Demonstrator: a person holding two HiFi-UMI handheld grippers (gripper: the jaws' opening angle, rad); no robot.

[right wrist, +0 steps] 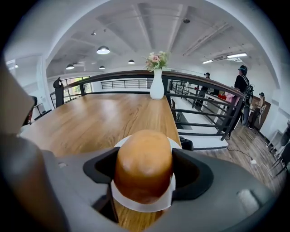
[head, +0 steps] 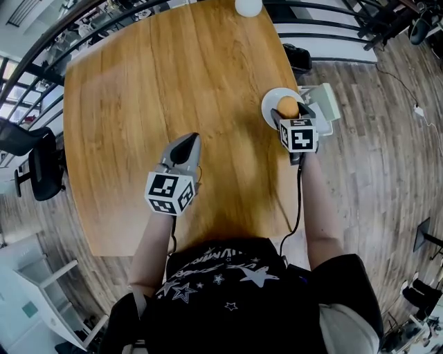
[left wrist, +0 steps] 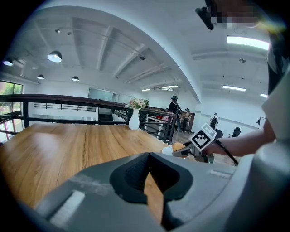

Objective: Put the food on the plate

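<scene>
A golden-brown bread roll (right wrist: 144, 165) sits between the jaws of my right gripper (right wrist: 145, 174), which is shut on it from both sides. Directly beneath it is a round white plate (right wrist: 136, 205). In the head view the roll (head: 287, 106) hangs over the plate (head: 270, 101) near the right edge of the wooden table (head: 159, 83), with the right gripper (head: 289, 117) just behind it. My left gripper (head: 186, 142) hovers over the middle of the table, shut and holding nothing. In its own view the left gripper (left wrist: 152, 181) shows only a thin sliver of tabletop between its jaws.
A white vase (right wrist: 157, 88) with flowers stands at the far table edge, also visible as the vase (head: 248, 6) in the head view. A white boxy object (head: 325, 101) sits just right of the plate. A black railing (right wrist: 204, 104) runs behind the table; people stand far off.
</scene>
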